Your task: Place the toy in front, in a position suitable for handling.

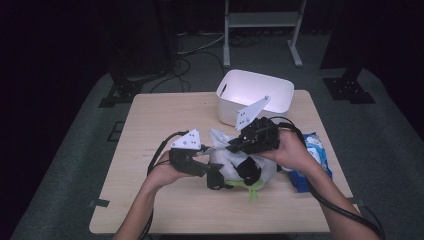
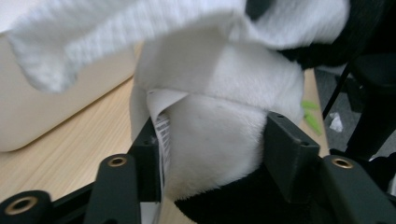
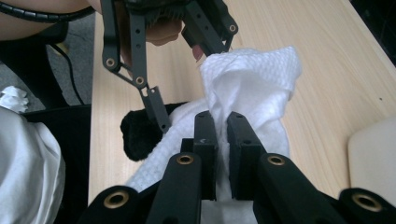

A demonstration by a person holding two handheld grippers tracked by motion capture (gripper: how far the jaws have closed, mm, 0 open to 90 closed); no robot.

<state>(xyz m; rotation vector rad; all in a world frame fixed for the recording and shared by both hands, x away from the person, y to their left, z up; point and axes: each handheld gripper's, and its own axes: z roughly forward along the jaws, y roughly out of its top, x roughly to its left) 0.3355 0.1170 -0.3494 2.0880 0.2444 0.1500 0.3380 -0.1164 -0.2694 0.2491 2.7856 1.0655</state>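
- Dark room; pale wooden surface carrying a white bin at the far edge and a blue wipes packet at the near right.
- Panda plush toy lying near the middle of the surface, between both hands, just in front of the bin.
- Left gripper clamped on the toy; fingers pressed into its white body from both sides, apparently to steady it against wiping.
- Paper label hanging off the toy beside the left finger.
- Right gripper closed narrow on a white cloth, fingers pinching a fold; cloth draped over the toy, apparently for cleaning or wrapping.
- Cloth bunched upward past the fingers, loose end toward the bin side.
- Toy's long axis judged roughly across the surface, left to right in the high view; black limb pointing toward the person's side.
- Head end not settled from these views; green trim showing at the near side.
- Grip on both sides judged adequate; risk noted of cloth slipping off the rounded body.
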